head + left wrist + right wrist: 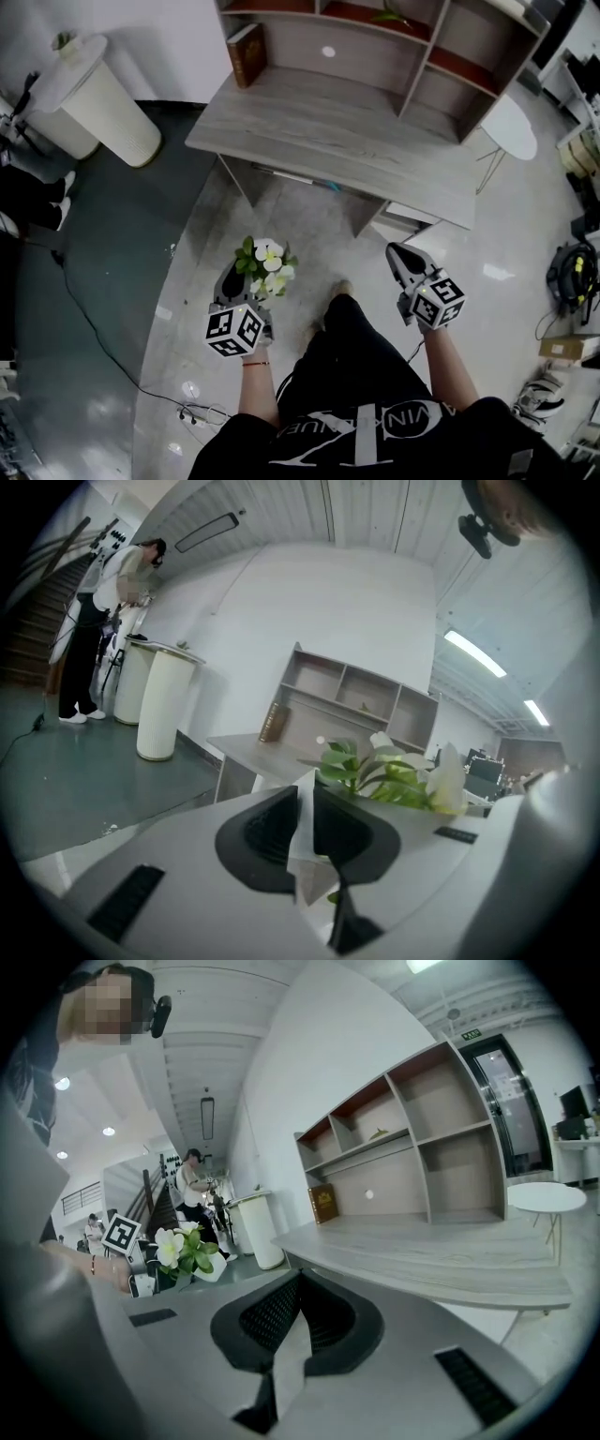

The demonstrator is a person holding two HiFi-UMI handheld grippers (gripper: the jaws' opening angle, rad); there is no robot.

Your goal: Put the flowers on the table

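My left gripper [305, 797] is clamped on the rim of the potted flowers [267, 266], short of the table's [328, 131] front edge, while my right gripper [401, 251] is closed and empty.

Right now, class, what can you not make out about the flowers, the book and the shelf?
- Pot of the flowers: blooms cover it in the head view; the left gripper view shows only a white edge between the left tongs; it is small in the right gripper view.
- Book title: too small in every view.
- Green thing on the shelf: cut off by the head view's top edge; tiny in the right gripper view.
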